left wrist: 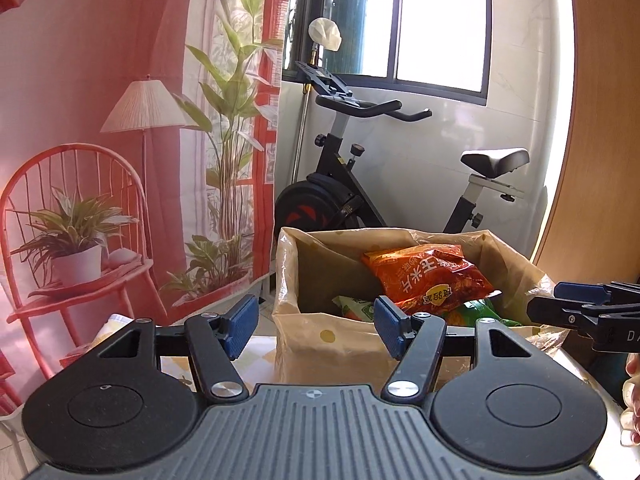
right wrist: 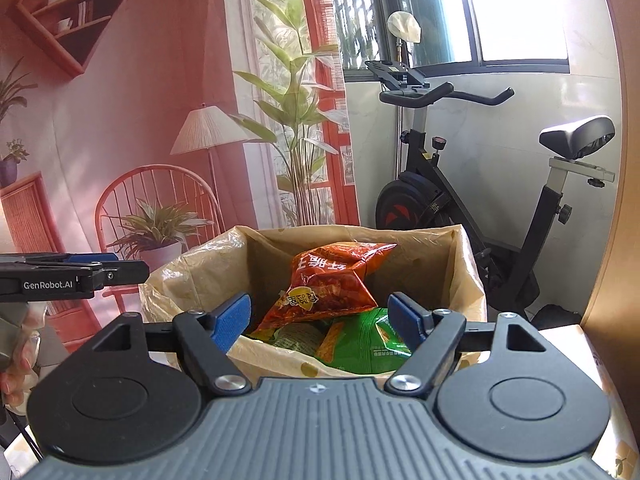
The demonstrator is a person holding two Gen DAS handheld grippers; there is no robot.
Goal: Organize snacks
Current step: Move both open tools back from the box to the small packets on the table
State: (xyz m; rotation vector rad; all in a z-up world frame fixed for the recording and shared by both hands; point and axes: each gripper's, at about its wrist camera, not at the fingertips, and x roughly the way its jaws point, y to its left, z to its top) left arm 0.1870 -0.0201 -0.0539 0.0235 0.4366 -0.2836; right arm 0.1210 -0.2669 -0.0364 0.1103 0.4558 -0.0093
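A tan box lined with a dotted plastic bag stands on the table in front of both grippers. Inside it, an orange snack bag lies on top of green snack packets. My left gripper hangs open just before the box's near left corner, with nothing between its blue pads. My right gripper is open over the near rim, empty. Each gripper shows side-on in the other's view: the right one by the right wall, the left one by the left wall.
A black exercise bike stands behind the box under a window. A printed backdrop with a chair and plants hangs at the left. A wooden panel rises at the right. A yellow-checked tablecloth covers the table.
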